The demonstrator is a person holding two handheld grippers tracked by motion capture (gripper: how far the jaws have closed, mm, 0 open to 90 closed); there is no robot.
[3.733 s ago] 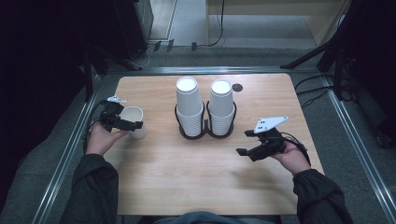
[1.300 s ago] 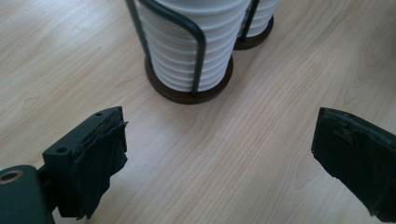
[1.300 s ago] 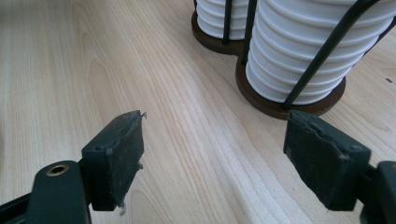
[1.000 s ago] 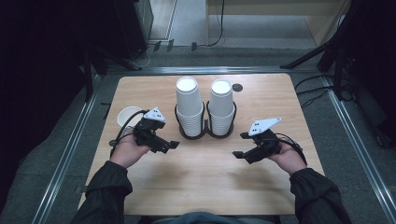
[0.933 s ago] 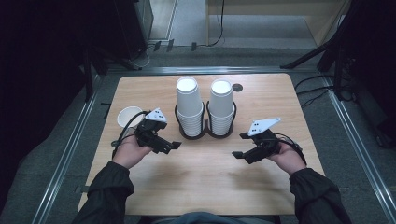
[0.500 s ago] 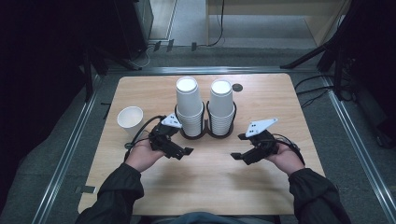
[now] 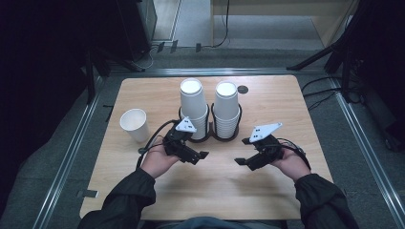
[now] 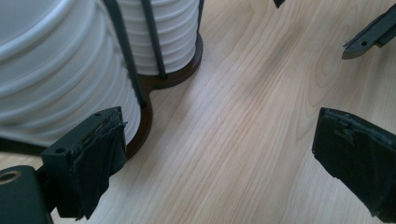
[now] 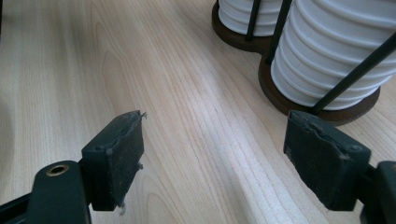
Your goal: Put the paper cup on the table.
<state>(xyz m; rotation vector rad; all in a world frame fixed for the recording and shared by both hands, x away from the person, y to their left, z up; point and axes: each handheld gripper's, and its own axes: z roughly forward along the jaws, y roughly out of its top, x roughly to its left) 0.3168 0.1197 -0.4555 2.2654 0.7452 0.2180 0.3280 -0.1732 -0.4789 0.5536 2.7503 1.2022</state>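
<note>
High view is showing the single paper cup standing upright and alone near the table's left edge, well apart from both tongs, so taking one cup off and setting it aside is looking done. The two cup stacks are sitting in their dark wire holder at the middle, likely leaving more cups to pull. The left gripper is hovering released and empty just in front of the left stack; seconds earlier it was at the lone cup, and it has been travelling toward the middle. The right gripper is waiting open, empty, unmoved
</note>
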